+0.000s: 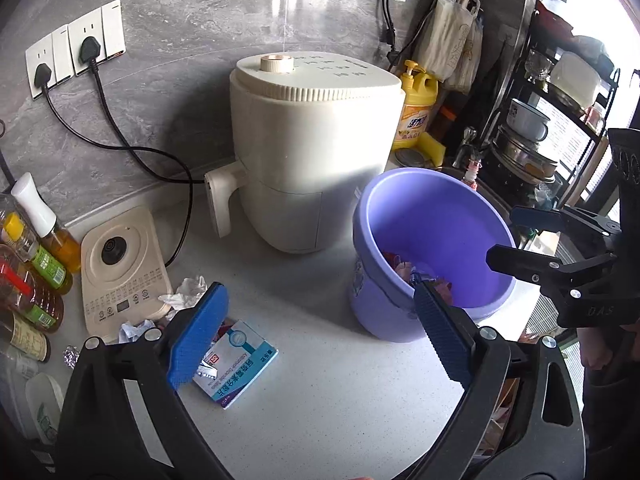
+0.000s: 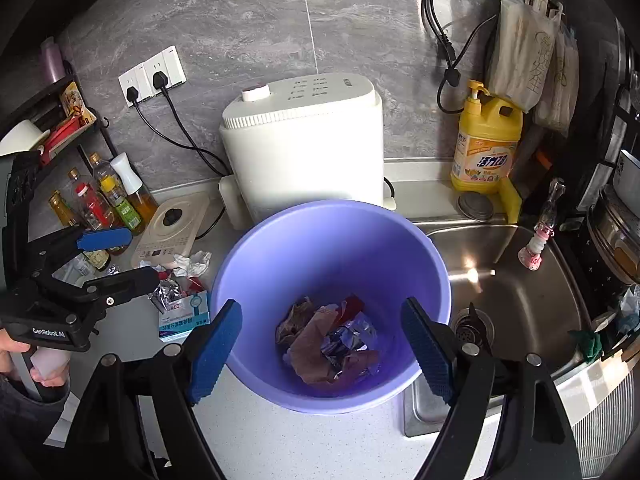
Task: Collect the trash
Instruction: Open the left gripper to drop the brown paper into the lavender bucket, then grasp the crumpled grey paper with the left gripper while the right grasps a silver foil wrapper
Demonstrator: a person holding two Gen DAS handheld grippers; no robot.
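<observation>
A purple bucket (image 2: 332, 248) stands on the white counter beside the sink, with crumpled wrappers and foil (image 2: 332, 344) in its bottom. My right gripper (image 2: 322, 308) hovers open over the bucket's near rim, nothing between its blue pads. My left gripper (image 1: 318, 288) is open and empty above the counter, left of the bucket (image 1: 432, 224). Under its left finger lies a blue-and-white medicine box (image 1: 236, 364). Crumpled tissue (image 1: 188, 294) and a foil wrapper (image 2: 168, 294) lie by the box. Each gripper shows in the other's view, the left gripper (image 2: 140, 256) and the right gripper (image 1: 504, 236).
A cream air fryer (image 1: 312, 140) stands behind the bucket, plugged into the wall. A flat cream appliance (image 1: 120, 264) and several oil and sauce bottles (image 1: 36, 272) crowd the left. The steel sink (image 2: 520, 280), yellow dish soap (image 2: 486, 148) and a dish rack (image 1: 560, 120) are on the right.
</observation>
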